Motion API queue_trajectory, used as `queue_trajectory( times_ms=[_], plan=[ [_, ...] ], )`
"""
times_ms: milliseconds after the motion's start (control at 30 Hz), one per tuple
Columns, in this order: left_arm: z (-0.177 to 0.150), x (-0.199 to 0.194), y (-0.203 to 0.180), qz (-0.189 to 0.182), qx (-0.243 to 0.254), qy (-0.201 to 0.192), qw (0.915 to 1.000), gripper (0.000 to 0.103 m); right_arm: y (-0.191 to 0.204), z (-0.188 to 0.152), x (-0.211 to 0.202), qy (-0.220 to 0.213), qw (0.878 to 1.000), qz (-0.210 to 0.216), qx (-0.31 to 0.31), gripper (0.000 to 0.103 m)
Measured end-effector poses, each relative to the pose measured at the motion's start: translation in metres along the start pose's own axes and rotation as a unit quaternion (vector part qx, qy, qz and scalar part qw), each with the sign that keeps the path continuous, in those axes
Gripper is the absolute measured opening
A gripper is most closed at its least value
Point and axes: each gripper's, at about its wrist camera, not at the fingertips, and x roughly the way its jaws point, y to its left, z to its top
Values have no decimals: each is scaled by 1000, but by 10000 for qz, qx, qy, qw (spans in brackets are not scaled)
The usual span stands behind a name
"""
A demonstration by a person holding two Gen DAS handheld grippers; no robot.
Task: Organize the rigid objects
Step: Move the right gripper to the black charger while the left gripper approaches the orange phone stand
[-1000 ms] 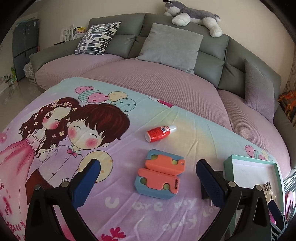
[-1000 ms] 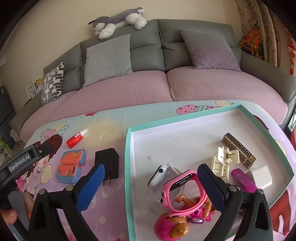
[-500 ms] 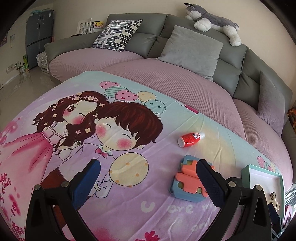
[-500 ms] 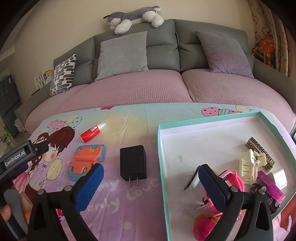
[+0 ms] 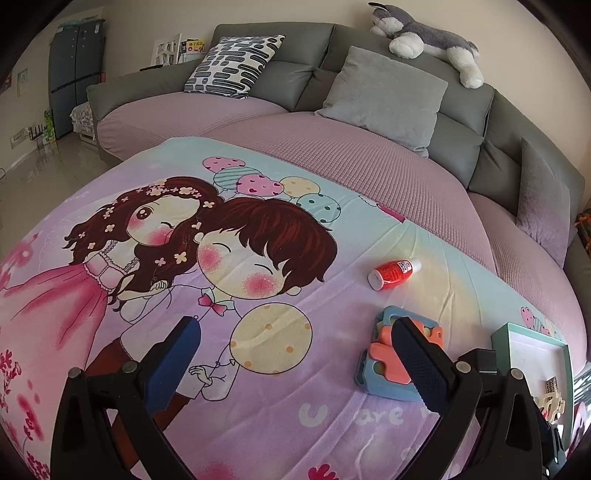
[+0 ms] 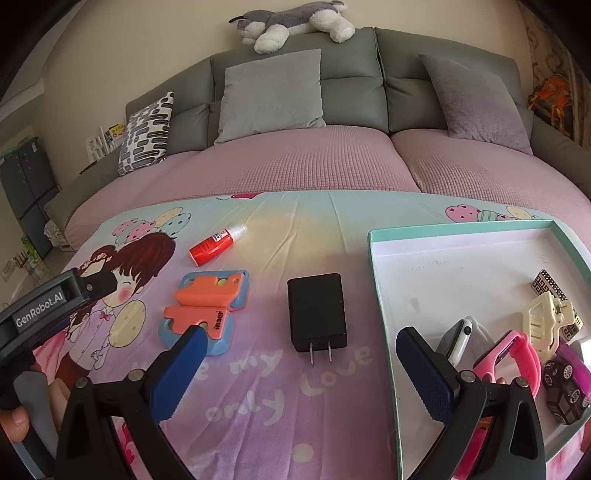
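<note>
A black charger plug (image 6: 317, 312) lies on the cartoon sheet, straight ahead of my open, empty right gripper (image 6: 301, 373). Left of it lie an orange-and-blue folding toy (image 6: 205, 314) and a red glue bottle (image 6: 216, 245). A teal-rimmed white tray (image 6: 380, 295) on the right holds a pink watch (image 6: 511, 354), a cream hair clip (image 6: 546, 325), a toy car (image 6: 565, 387) and other small items. My left gripper (image 5: 295, 363) is open and empty; the folding toy (image 5: 384, 354) sits by its right finger, the glue bottle (image 5: 393, 273) beyond.
A grey and mauve sofa (image 6: 314, 162) with cushions and a plush husky (image 6: 291, 22) runs along the back. The left gripper's body (image 6: 44, 317) shows at the left edge of the right wrist view. The tray corner (image 5: 532, 343) shows at the right in the left wrist view.
The right gripper has swung left from over the tray until the black charger plug is centred between its fingers. The left gripper has swung left, off the folding toy.
</note>
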Motion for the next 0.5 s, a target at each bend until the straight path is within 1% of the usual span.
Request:
queue_trajectory(
  times_ms=[167, 300, 333, 467, 500],
  plan=[
    [-5, 9, -16, -191, 244, 259, 9992, 103, -6, -1, 2, 28, 9999, -51, 98, 103],
    [-9, 18, -31, -470, 399, 516, 9968, 103, -15, -1, 7, 133, 9996, -47, 257, 102],
    [-10, 20, -34, -506, 432, 567, 9962, 103, -17, 0, 7, 126, 9995, -71, 271, 100],
    [-11, 22, -45, -692, 581, 647, 9938, 103, -19, 3, 8, 132, 9996, -66, 241, 85],
    [-12, 22, -48, -730, 630, 674, 9931, 103, -19, 4, 8, 118, 9996, -84, 233, 83]
  ],
)
